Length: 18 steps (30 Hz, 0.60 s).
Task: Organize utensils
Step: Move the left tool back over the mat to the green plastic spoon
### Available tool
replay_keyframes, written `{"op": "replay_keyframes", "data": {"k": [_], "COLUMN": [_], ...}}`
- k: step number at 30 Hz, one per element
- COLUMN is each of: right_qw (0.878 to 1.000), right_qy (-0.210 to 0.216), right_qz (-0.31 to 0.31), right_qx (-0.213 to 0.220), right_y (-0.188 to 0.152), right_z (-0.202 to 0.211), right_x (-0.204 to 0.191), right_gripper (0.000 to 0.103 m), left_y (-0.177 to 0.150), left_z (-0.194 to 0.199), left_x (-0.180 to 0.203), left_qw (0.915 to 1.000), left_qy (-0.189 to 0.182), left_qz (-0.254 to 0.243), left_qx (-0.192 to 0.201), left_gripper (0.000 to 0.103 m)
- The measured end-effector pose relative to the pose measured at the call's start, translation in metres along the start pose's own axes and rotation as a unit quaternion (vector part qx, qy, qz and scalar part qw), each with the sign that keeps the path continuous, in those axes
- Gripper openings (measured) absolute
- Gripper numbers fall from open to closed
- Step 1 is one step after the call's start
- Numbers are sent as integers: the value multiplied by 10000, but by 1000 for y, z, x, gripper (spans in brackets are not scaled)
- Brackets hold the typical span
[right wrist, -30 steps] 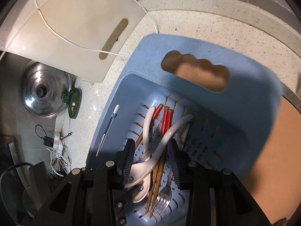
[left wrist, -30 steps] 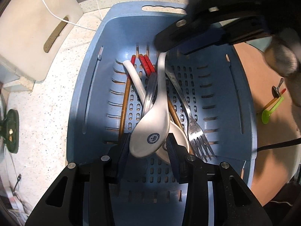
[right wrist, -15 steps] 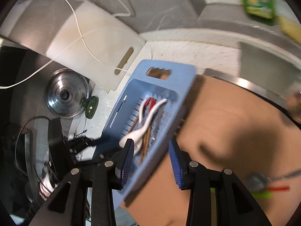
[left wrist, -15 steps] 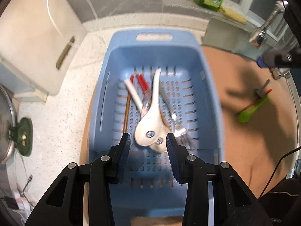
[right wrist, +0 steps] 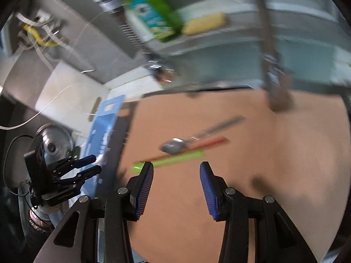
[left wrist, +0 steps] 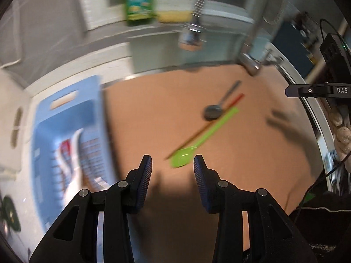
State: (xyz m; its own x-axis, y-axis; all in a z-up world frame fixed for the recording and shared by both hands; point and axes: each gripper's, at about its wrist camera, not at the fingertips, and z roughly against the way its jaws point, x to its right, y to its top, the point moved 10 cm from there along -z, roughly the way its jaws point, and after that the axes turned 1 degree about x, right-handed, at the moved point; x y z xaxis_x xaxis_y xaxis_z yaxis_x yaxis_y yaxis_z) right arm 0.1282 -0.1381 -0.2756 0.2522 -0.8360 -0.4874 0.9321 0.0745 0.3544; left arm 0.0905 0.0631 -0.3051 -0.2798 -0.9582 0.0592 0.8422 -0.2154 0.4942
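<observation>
Presently, left gripper (left wrist: 172,166): fingers spread, nothing between them, held above the tan board (left wrist: 153,118). Right gripper (right wrist: 176,172): fingers likewise spread and empty, above the same board.

Landmark: tan board, lying over the sink area.

Green spoon (left wrist: 201,135): on the board, bowl just ahead of the left gripper's fingertips, handle running away toward the far right. In the right wrist view its bowl end sits just beside that gripper's left finger (right wrist: 145,178).

Red-tipped chopstick (left wrist: 204,127): on the board, alongside the green spoon and seemingly touching it; blur makes contact uncertain.

Metal spoon (left wrist: 214,111): on the board, just beyond the chopstick, handle pointing to the far side.

Blue basket (left wrist: 43,135): off the board's left edge, on the speckled counter; white spoon (left wrist: 73,153) and red-tipped sticks inside, other contents smeared by blur.

White cutting board (right wrist: 72,92): beyond the basket, farther left of the tan board.

Pot lid (right wrist: 54,142): left of the basket.

Green bottle (left wrist: 138,0) and yellow sponge (left wrist: 174,15): on the ledge behind the tan board.

Faucet (left wrist: 252,63): at the board's far right edge.
</observation>
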Motion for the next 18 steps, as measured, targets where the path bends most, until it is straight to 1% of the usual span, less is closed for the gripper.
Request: {"op": "replay_keyframes", "data": {"k": [3,5,8,9,10,11,13,14,15,18], "right_qw": [9998,9996,9991,9989,9986,9982,9977,9976,9975,9977], "right_qy": [-18,-43,-98,-99,-106,-108,-113,-116,-116,-133], "right_qz": [-188,-247,-358,-407,-467,-529,-607,-636,-652,-627], "right_qx": [45,98,197,213,235,252,263,265,257,240], "right_y": [-10,-15,-21,-24,-26,-28,-31,-32,-33,-37], "right_z": [10,16,26,28,32,34,37,38,38,40], "right_x": [22,32,48,51,57,62,70,72,74,76], "right_gripper": [40,40,40,40,40,40,40,40,40,40], "left_y": [8,13,18,19,21,23,27,29,30,34], "left_z": [-17,-28,-40,-43,-46,-50,-58,-63,-67,-81], "left_x": [21,25,24,23,21,19,14,13,9,7], "left_qw": [9997,9996,9995,9994,9992,9989,9986,9985,9982,9972], "left_qy": [-180,-128,-109,-131,-176,-189,-106,-37,66,211], "left_qz": [-87,-121,-45,6,71,151,211,188,156,99], "left_qx": [-125,-210,-285,-311,-350,-401,-468,-521,-576,-706], "left_gripper": [38,38,38,37,28,24,24,19,18,18]}}
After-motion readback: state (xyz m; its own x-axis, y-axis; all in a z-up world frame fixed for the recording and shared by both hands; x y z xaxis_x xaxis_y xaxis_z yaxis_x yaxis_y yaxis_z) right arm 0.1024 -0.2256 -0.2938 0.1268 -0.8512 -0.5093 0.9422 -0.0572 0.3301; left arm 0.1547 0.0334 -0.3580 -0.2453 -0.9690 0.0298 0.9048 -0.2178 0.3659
